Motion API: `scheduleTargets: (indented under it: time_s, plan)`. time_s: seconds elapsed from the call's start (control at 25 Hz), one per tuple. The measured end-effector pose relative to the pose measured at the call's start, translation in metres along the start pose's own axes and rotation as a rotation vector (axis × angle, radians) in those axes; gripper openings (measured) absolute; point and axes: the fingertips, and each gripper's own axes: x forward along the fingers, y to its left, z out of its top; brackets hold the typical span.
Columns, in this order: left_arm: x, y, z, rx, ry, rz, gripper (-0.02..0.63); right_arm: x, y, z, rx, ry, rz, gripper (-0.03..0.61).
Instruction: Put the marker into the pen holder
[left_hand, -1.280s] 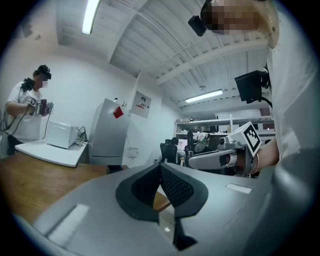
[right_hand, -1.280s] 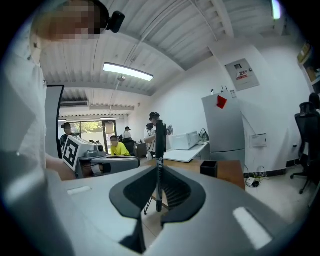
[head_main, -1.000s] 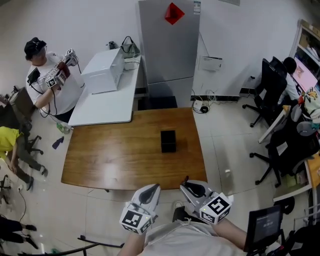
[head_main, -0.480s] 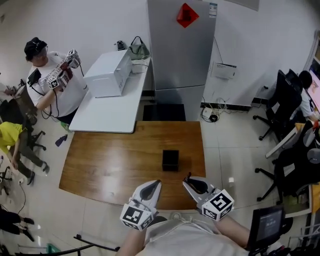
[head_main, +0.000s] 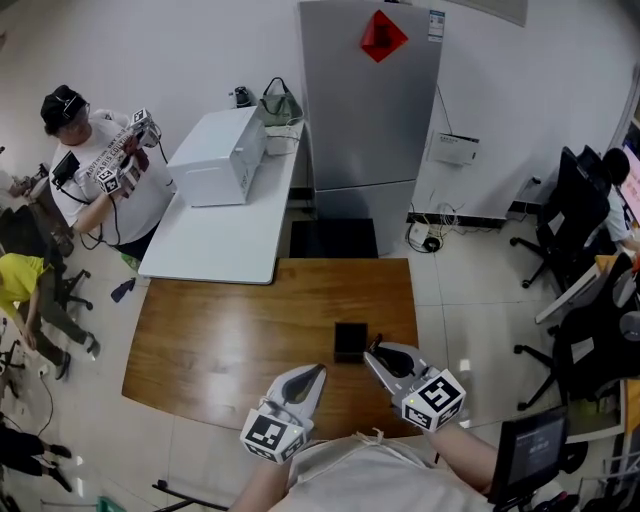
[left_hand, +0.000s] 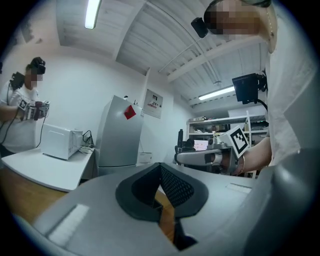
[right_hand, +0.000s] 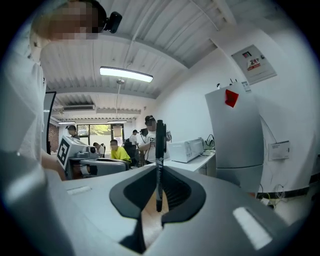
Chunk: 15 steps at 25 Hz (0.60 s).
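- The left hand-held gripper (head_main: 316, 372) is held above the counter (head_main: 220, 340) near its front edge, with its jaws brought together and nothing between them.
- The black pen holder (head_main: 349, 341) is set on the counter.
- The right hand-held gripper (head_main: 373, 350) is clamped on the upright black marker (right_hand: 160, 145), just beside the pen holder's right side.

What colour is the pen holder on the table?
The pen holder is black, best seen in the head view.

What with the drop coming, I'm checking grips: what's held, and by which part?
The right gripper holds the marker near one end, the rest sticking out forward. The left gripper holds nothing.
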Motion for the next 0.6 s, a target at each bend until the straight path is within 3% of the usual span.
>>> scheduleTargets:
  time_s: [0.36,0.6]
  plan:
    - [0.008,0.020,0.007,-0.014,-0.004,0.004,0.017,0.050,-0.033,-0.007,-0.049,0.021,-0.027,0.036]
    - [0.012,0.029,0.002,-0.022,-0.005,0.001,0.017,0.073,-0.043,-0.073,-0.052,0.170,0.011,0.037]
